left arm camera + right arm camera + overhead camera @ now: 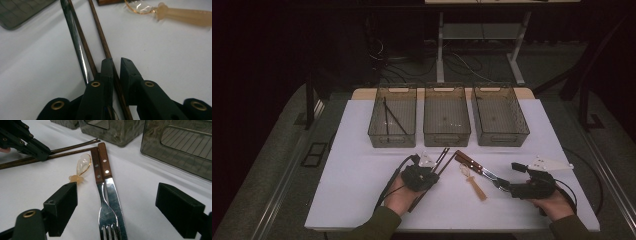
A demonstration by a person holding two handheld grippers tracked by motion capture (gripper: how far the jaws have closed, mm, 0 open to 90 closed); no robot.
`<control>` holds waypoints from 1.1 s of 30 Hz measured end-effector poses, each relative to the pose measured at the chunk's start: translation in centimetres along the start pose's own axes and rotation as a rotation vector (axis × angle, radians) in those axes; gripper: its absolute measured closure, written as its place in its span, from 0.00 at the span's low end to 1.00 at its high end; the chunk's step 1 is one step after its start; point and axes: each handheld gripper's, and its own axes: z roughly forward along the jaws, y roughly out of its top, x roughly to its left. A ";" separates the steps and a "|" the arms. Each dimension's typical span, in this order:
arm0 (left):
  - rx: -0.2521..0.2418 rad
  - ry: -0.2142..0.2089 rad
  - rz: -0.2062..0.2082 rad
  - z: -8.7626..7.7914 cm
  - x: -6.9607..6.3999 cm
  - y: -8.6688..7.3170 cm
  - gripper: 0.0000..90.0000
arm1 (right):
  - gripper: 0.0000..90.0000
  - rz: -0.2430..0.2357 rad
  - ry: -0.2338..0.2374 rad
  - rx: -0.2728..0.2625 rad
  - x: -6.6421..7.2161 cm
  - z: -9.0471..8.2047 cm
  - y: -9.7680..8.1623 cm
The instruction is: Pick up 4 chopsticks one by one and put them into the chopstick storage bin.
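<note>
The near middle of the white bench is crowded: thin brown chopsticks, a translucent amber plastic spoon, and a wood-handled fork beside a wood-handled knife lie close together. Three smoky plastic bins wall off the far edge. Bare bench lies open at the left and the right front.

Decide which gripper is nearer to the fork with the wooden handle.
Right. The right gripper sits open over the fork, its fingers on either side; the left gripper is off beside it, at the chopsticks.
</note>
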 end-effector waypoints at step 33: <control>-0.020 0.051 -0.104 -0.9 0.6 -0.4 0.95 | 0.19 -0.002 0.001 -0.004 0.0 0.0 0.1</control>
